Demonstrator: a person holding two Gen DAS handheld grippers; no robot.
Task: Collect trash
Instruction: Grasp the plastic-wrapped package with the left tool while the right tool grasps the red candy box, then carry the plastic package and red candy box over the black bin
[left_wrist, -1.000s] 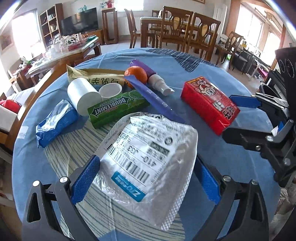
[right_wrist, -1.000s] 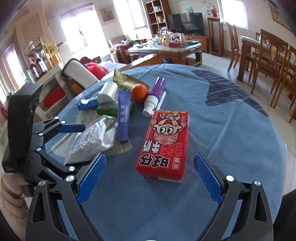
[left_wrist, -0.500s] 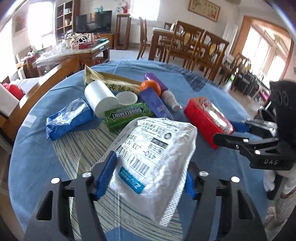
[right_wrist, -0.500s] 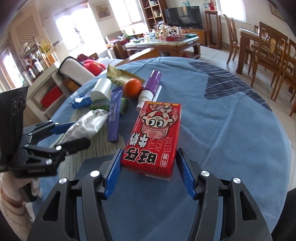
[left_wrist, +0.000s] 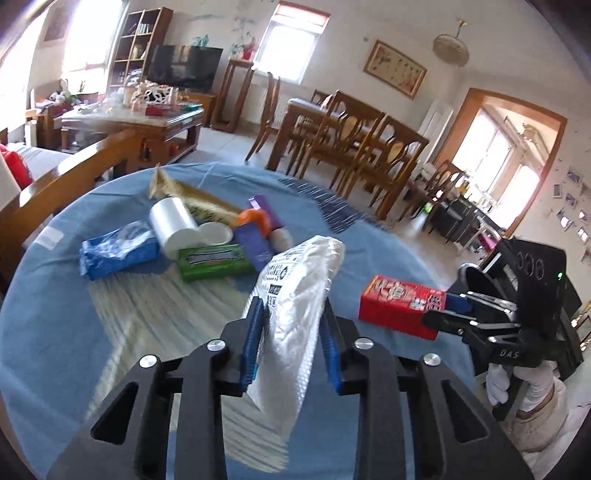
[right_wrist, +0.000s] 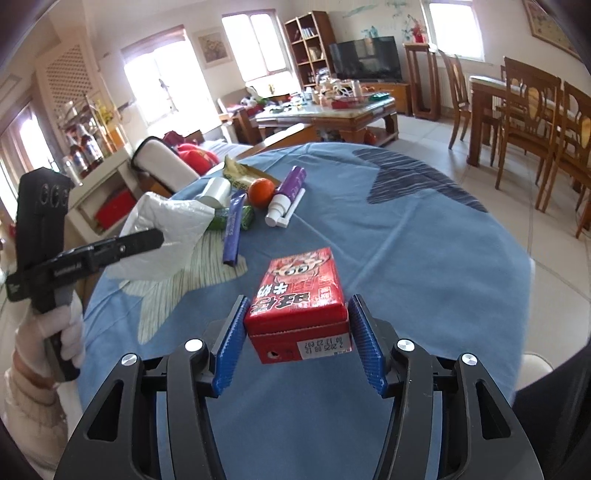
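Both grippers closed up since a second ago: my left gripper (left_wrist: 290, 343) fingers now pinch the plastic mailer bag (left_wrist: 295, 314), lifted off the table (left_wrist: 55, 314). It's light, floppy and slippery, so grip mid-body. Right gripper (right_wrist: 297, 338) fingers squeeze the red carton (right_wrist: 299, 302) between them; it's stiff but crushable.

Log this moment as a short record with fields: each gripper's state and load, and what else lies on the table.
left gripper: shut on the crumpled white plastic mailer bag with a printed label, lifted off the table
right gripper: shut on the red rectangular milk carton, near end raised
surface: round table under a blue cloth
left behind: green gum pack, blue tissue pack, white plastic roll, orange fruit, purple spray bottle
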